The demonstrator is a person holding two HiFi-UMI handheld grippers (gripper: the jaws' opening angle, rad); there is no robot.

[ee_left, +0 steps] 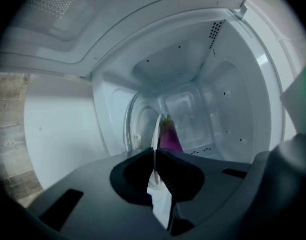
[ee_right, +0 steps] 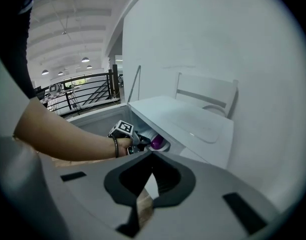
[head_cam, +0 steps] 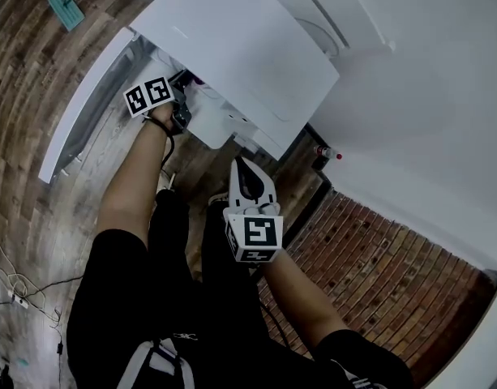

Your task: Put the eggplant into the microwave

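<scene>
The right hand-held gripper (ee_right: 152,158) is nearest the person, above the wood-plank floor (head_cam: 31,96). Its jaws are closed together with nothing between them, and it is held well back from the open front of the boxy white microwave (head_cam: 240,43).

Farther on, the left hand-held gripper (ee_left: 153,155) reaches into that opening on an outstretched arm. Its jaws are also pressed together at the tips, with only a thin slit behind them, and they grip nothing. The white microwave door (head_cam: 76,118) is swung wide open on the left side.

Just past the left jaw tips, inside the pale cavity, is the glossy purple eggplant (ee_left: 169,137). Its green stem end points toward the back wall. I cannot tell whether the jaw tips touch it. From the right gripper view it shows as a purple spot just inside the front edge of the opening, beside the left hand-held gripper.
</scene>
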